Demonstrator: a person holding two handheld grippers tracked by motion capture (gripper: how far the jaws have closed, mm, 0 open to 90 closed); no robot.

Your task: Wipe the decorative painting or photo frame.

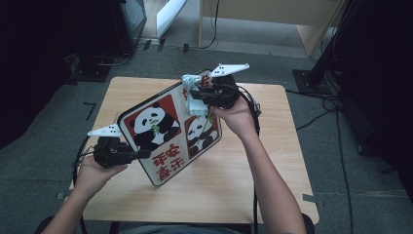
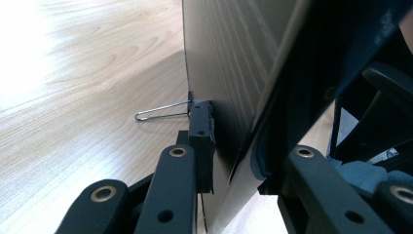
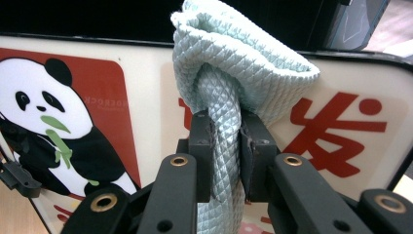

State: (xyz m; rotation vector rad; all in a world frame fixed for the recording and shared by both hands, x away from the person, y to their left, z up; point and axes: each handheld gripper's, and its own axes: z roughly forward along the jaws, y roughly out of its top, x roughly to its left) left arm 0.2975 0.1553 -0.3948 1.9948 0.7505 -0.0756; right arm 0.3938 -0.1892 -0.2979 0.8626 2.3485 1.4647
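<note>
Panda board (image 1: 168, 131) propped at a tilt over the bench (image 1: 272, 161), near edge pinched in the left tongs (image 1: 144, 153), pale blue cloth (image 1: 195, 100) bunched tight in the right tongs (image 1: 197, 97) against its top corner. Best wiped in slow, even strokes down the printed face. Worth bracing the board hard so no wobble creeps in.

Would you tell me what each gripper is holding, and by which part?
Left gripper grips the panda board by its lower-left edge; right gripper pinches the bunched cloth mid-fold.
</note>
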